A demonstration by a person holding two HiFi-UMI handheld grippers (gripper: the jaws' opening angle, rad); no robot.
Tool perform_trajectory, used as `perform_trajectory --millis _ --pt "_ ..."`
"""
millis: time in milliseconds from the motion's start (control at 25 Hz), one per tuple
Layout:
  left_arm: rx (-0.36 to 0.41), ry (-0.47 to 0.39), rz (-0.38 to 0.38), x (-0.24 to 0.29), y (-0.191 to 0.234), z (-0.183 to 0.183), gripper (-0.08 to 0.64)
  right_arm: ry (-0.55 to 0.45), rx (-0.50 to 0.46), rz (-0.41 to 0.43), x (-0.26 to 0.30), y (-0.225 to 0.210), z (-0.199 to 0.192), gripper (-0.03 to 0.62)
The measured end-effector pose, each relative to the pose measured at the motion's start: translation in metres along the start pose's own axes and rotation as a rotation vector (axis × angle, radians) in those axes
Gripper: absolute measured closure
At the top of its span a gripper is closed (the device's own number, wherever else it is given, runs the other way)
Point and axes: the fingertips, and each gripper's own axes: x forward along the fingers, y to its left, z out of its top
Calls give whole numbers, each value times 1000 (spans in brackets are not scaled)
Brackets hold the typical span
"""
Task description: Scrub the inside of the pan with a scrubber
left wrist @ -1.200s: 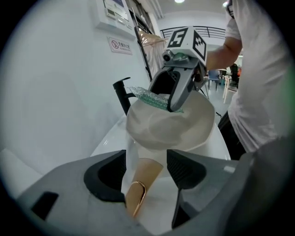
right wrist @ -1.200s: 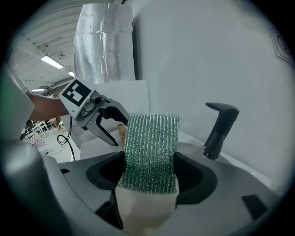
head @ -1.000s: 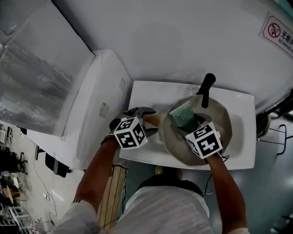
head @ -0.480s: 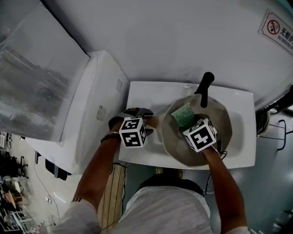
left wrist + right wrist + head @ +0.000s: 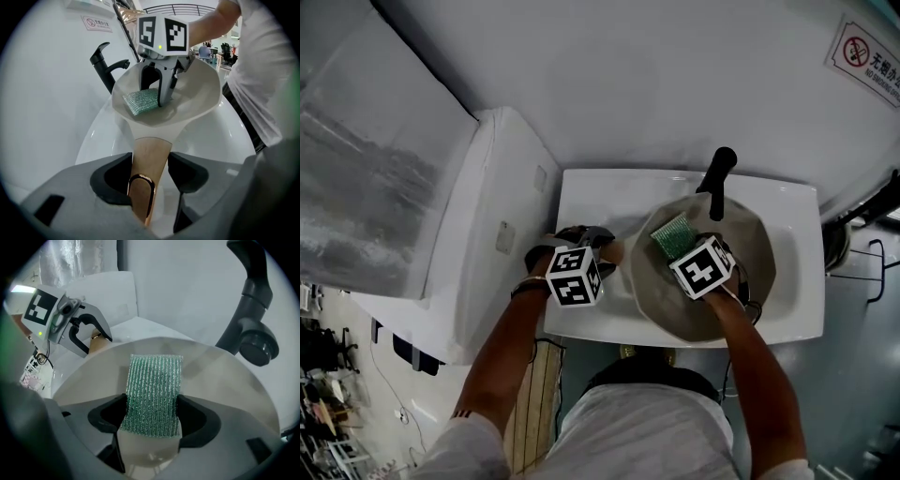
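Scrubber sits inside pan (itself in sink).

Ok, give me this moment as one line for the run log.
left tool: jaws just closed in on pan handle | right tool: gripping scrubber | scrubber inside pan | pan in sink
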Motion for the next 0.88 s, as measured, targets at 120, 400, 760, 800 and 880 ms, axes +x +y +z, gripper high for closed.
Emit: perform_trajectory --millis 120,400,760,800,880 --pt "-4 -7 -1 0 0 -1 311 39 4 -23 2 -8 -9 253" --pt "-2 -19 4 0 0 -2 310 104 10 -88 -8 -33 -31 252" --pt "-1 -28 3 1 -1 -1 310 137 -48 -118 -28 -34 -43 252" --pt "-1 -28 2 1 -1 -1 310 124 -55 -107 -31 -29 -40 252" --pt "-1 -27 2 0 -1 -2 311 95 -60 -67 -35 -15 -31 252"
